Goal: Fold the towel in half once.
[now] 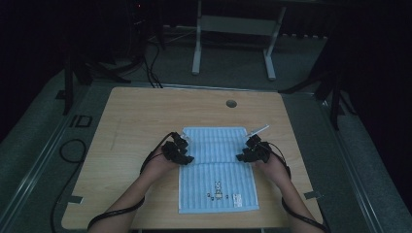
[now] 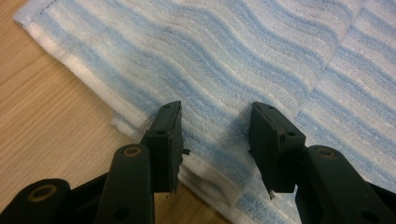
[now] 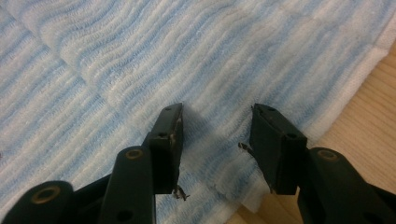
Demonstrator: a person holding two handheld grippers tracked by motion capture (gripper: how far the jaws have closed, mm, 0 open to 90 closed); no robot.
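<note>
Towel flat, long axis toward person

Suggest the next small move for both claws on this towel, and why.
Probably close each claw on its side edge. The blue striped towel lies partly folded on the table, and the left claw and right claw stand open over opposite edges, gripping nothing.

A blue-and-white striped towel lies flat on the wooden desk, its far part folded over itself, small dark print near its near edge.
</note>
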